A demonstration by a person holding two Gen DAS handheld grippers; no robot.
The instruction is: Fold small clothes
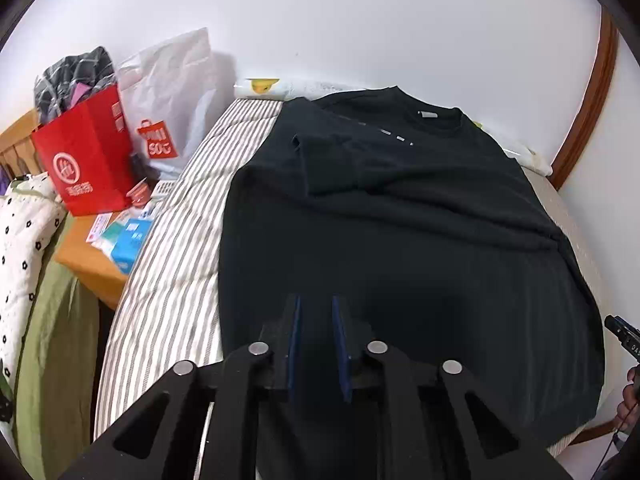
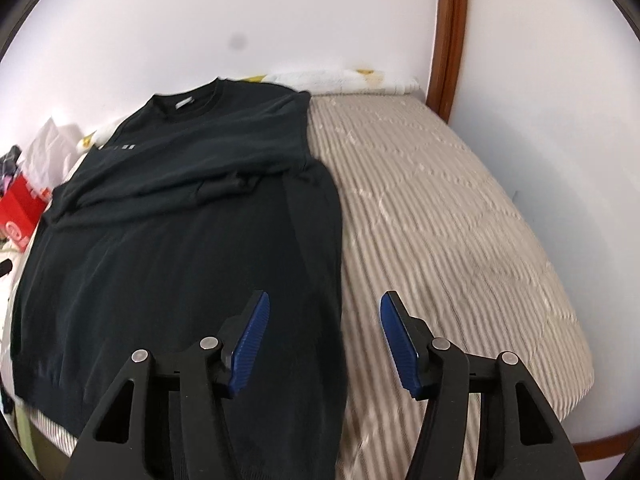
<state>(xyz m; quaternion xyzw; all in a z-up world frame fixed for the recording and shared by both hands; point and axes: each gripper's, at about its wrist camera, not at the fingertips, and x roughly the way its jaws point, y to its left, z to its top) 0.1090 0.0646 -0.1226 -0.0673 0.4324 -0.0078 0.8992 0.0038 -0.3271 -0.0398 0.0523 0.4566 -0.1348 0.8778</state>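
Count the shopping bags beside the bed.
2. A red paper bag stands on the wooden bedside table, stuffed with clothes; a white plastic bag with a red logo leans against the wall just behind it. Others may be hidden behind them.

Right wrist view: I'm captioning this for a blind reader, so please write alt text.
A black sweater lies flat on a striped bed, its sleeves folded across the chest. The open right gripper hovers over the sweater's right edge, against a white wall.
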